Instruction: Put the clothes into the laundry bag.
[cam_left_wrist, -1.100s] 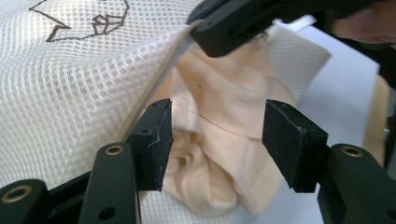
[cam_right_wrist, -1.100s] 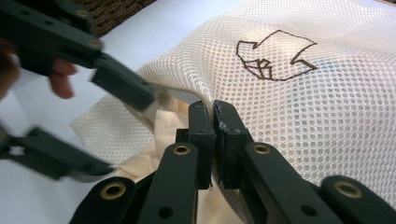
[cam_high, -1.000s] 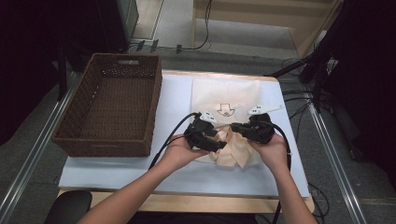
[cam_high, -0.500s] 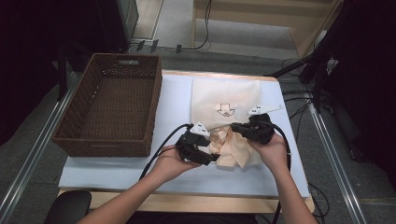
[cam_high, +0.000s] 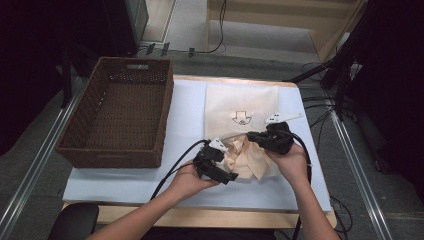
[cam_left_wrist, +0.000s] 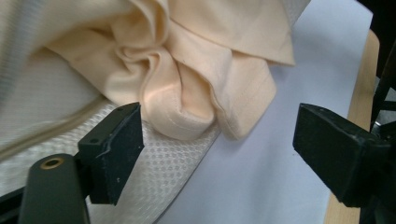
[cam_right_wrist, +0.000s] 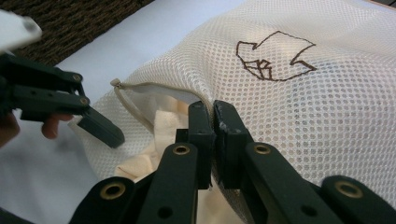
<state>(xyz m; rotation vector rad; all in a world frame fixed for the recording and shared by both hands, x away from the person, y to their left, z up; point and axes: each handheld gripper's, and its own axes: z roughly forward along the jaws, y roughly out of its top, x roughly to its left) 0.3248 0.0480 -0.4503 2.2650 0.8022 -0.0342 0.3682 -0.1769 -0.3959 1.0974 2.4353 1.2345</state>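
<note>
The peach cloth (cam_high: 248, 161) is lying bunched at the mouth of the white mesh bag (cam_high: 243, 107), near the front of the table (cam_high: 125, 172) — half in, half spilling out. My right gripper (cam_right_wrist: 214, 114) is pinching the bag's upper edge, jaws clamped tight on the mesh. My left gripper (cam_left_wrist: 217, 140) has backed off since a second ago — it's now gaping wide, holding nothing, just beside the cloth. Wicker basket (cam_high: 120, 117) is sitting well off to the left.

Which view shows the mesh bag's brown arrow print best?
Right gripper view: the arrow print sits sharp on the mesh bag above the right claw. High view shows it small; left gripper view shows mesh and peach cloth.
</note>
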